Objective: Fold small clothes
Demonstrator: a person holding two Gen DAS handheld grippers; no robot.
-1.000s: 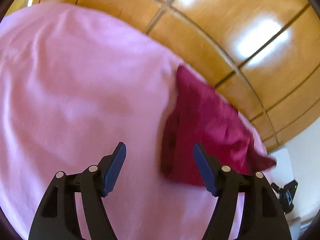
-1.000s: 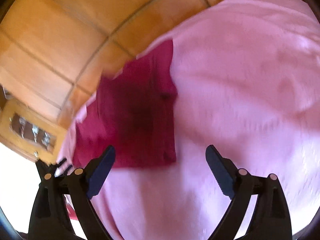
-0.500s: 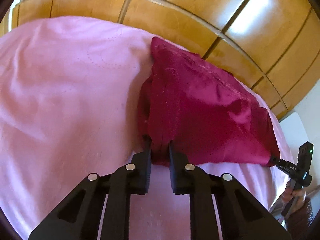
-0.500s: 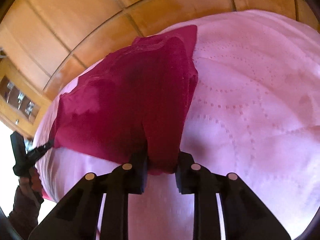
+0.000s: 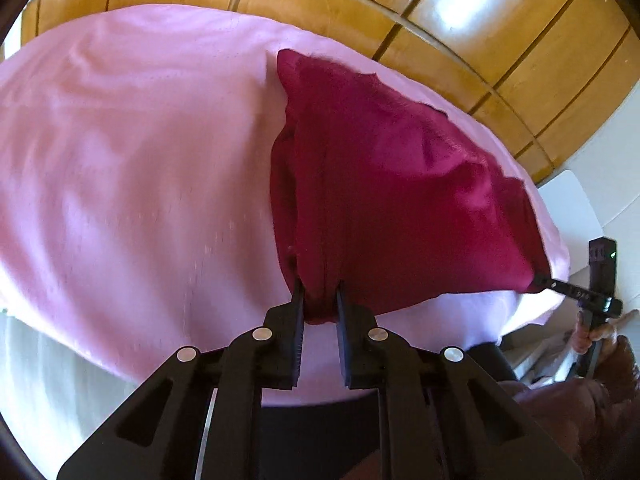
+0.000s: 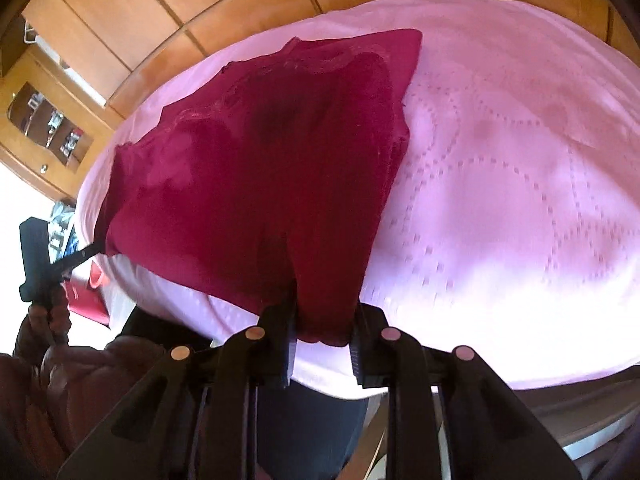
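Observation:
A dark red garment (image 5: 384,184) lies partly lifted over the pink bedspread (image 5: 132,152). My left gripper (image 5: 319,292) is shut on its near left corner, cloth bunched between the pads. In the right wrist view the same garment (image 6: 256,168) stretches across the spread, and my right gripper (image 6: 324,316) is shut on its near right corner. The right gripper (image 5: 552,282) also shows at the far right of the left wrist view, pinching the other corner. The left gripper (image 6: 94,250) appears at the left edge of the right wrist view, holding the cloth taut.
A wooden panelled wall (image 5: 460,28) runs behind the bed. The pink bedspread (image 6: 520,160) carries a quilted dotted pattern. A wooden cabinet with glass shelves (image 6: 44,124) stands at the left. The near bed edge drops off below both grippers, with a person's dark clothing (image 6: 72,392) there.
Both grippers were open above the garment, then shut on its near corners. Since then both have pulled the cloth back toward the near bed edge, and it is stretched between them.

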